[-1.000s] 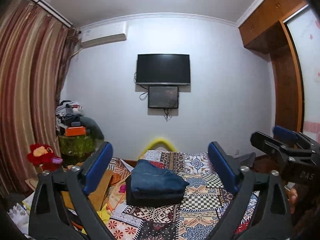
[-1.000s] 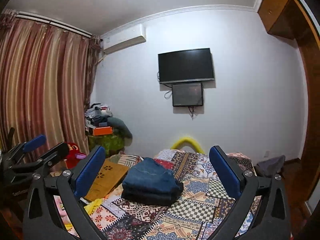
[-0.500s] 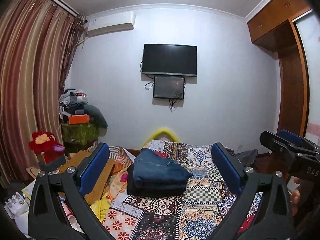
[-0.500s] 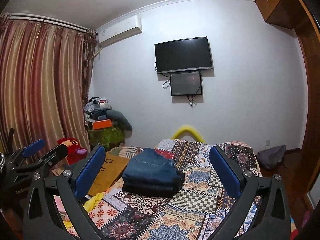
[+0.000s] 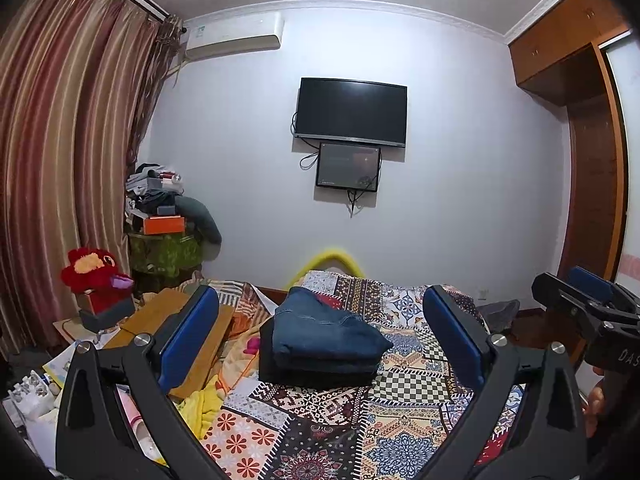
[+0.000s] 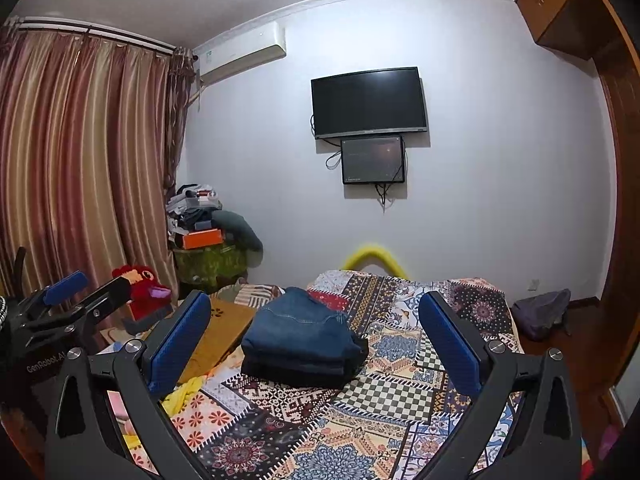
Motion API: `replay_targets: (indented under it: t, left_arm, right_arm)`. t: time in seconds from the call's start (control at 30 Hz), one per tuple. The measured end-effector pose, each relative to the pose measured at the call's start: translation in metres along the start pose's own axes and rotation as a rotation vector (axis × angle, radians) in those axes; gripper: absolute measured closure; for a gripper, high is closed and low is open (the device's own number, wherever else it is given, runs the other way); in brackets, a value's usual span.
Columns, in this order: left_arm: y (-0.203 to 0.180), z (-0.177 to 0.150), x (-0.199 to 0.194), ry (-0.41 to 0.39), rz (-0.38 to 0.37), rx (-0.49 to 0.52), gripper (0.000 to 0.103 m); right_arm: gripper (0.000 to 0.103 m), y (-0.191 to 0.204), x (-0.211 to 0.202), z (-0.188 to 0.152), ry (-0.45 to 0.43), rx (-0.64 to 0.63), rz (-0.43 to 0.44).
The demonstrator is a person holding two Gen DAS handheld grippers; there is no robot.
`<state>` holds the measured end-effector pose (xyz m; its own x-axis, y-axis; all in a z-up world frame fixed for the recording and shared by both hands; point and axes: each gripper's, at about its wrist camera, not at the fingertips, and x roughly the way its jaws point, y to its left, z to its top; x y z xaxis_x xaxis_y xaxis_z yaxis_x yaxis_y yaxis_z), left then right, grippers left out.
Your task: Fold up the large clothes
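**Jeans folded, grippers clear**

Jeans [image 5: 326, 330] are seen folded into a compact stack atop a dark folded garment [image 5: 316, 374], on the quilt [image 5: 384, 420] near the bed's left edge. L gripper [image 5: 320, 344] and R gripper [image 6: 314, 344] are both held raised, well back from the stack, jaws spread wide w/ nothing between them. Stack is framed between the pads in both views, prob. for a check of the result. Folding is judged done or nearly so. Wooden board [image 5: 192, 332] lies just left of the stack.
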<state>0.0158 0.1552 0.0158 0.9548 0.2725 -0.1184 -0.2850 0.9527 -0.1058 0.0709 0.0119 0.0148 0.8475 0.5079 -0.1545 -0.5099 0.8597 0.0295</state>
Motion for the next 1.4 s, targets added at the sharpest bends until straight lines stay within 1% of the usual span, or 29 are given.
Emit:
replay_targets:
  t: [0.43,1.3,1.4]
  left_arm:
    - [-0.0015,-0.0009,0.0020,0.007,-0.005,0.005,0.000]
    - [-0.0060,-0.0013,0.0027,0.015,-0.074,0.020,0.000]
    - [-0.0073,-0.0020,0.0027,0.011,-0.062,0.023,0.000]
  right_arm:
    - [0.000,-0.0016,-0.0036,0.0008,0.003,-0.008,-0.004]
    - [0.000,-0.0042,-0.0018,0.0019,0.011,-0.011,-0.007]
    - [0.000,-0.0038,-0.0006,0.0015,0.012,-0.014,-0.011]
